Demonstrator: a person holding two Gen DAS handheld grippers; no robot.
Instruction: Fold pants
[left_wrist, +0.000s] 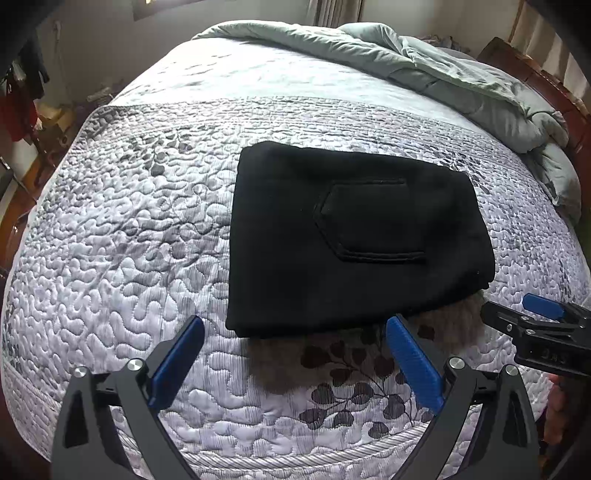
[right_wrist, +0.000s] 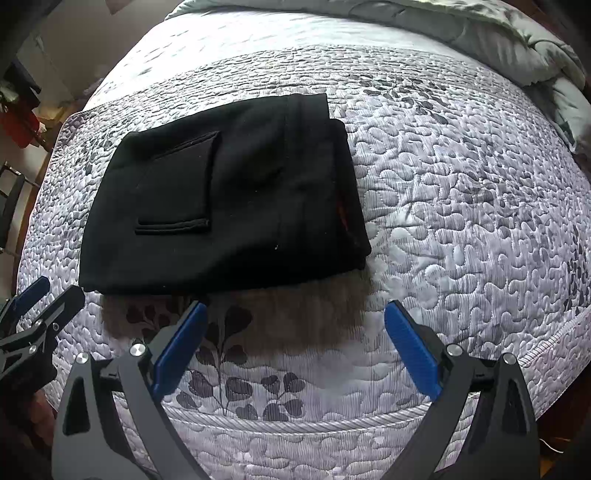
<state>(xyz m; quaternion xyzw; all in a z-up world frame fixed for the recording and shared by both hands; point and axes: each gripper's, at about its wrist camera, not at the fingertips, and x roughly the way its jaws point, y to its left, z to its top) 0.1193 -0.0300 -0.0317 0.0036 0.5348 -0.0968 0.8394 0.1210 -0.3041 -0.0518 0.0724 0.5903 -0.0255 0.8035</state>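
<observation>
Black pants (left_wrist: 351, 236) lie folded into a compact rectangle on the quilted bedspread (left_wrist: 129, 229), back pocket facing up. In the right wrist view the same pants (right_wrist: 221, 199) sit left of centre, with stacked layers showing along their right edge. My left gripper (left_wrist: 295, 328) hovers open just short of the pants' near edge, nothing between its blue pads. My right gripper (right_wrist: 295, 314) is open too, a little back from the pants' near right corner, holding nothing. The right gripper also shows in the left wrist view at the far right (left_wrist: 517, 314); the left gripper appears at the left edge (right_wrist: 40, 295) of the right wrist view.
A rumpled pale green duvet (left_wrist: 424, 62) is heaped along the far and right side of the bed. A wooden bed frame (left_wrist: 546, 81) rises at the right. Cluttered floor and red items (left_wrist: 14, 110) lie off the bed's left side. The bedspread's corded hem (right_wrist: 295, 424) runs near me.
</observation>
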